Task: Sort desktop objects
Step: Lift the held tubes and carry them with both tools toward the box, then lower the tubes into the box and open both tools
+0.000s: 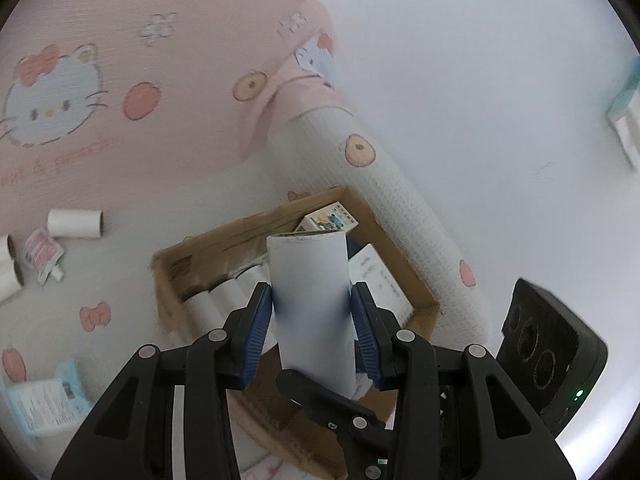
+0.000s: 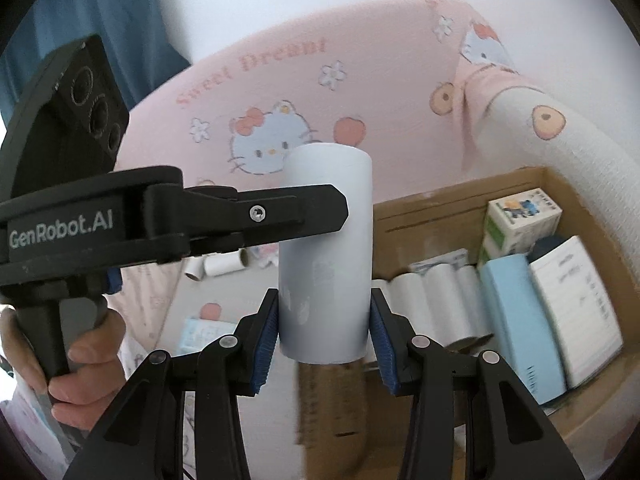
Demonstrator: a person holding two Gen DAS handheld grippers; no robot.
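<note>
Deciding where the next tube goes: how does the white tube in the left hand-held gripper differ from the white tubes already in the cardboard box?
The held white tube stands upright between the left hand-held gripper pads; the boxed tubes lie on their sides. The held one is alone above the cardboard box; the boxed ones sit packed in a row. Both look like plain white tubes.

black tool (image 2: 324, 340), blue ribbed pads (image 2: 265, 344), silver screws.

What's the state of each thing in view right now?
left hand-held gripper: shut on a white tube
right hand-held gripper: shut on a second white tube
cardboard box: open-topped, partly filled with rolls and small boxes
loose tubes: lying on their sides on the mat
</note>
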